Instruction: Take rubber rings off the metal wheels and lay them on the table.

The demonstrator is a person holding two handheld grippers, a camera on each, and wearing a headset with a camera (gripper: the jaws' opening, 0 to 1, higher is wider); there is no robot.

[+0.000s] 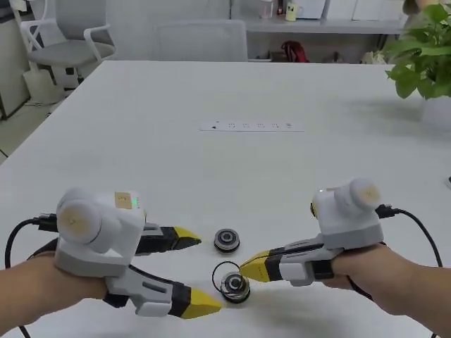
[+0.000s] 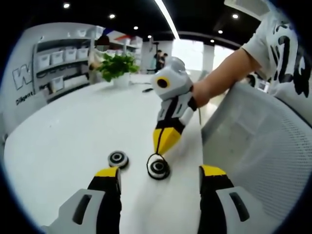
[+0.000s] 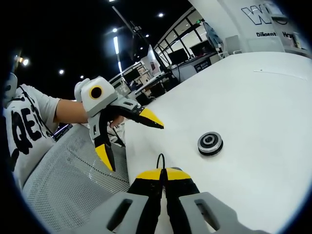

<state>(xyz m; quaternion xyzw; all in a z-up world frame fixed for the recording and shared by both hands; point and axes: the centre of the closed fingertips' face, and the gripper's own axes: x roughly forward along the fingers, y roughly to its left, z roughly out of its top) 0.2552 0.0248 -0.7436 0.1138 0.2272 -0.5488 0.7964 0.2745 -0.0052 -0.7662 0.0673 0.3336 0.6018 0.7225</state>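
Two metal wheels lie near the table's front edge. The nearer wheel (image 1: 235, 285) (image 2: 159, 169) has a thin black rubber ring (image 1: 215, 271) (image 3: 161, 158) lifted partly off it. My right gripper (image 1: 245, 268) (image 3: 164, 173) is shut on that ring, its yellow tips just right of the wheel. The farther wheel (image 1: 226, 240) (image 3: 210, 144) (image 2: 118, 159) still wears its black ring. My left gripper (image 1: 196, 271) (image 2: 160, 171) stands open to the left of both wheels, its jaws spread wide and holding nothing. The right gripper (image 2: 158, 146) points down at the nearer wheel in the left gripper view.
A white table (image 1: 211, 176) stretches away, with a flat white strip (image 1: 251, 127) at its middle. A potted plant (image 1: 423, 56) stands at the far right corner. Office chairs (image 1: 70, 35) sit beyond the far edge, and a mesh chair back (image 2: 258, 146) is at the near edge.
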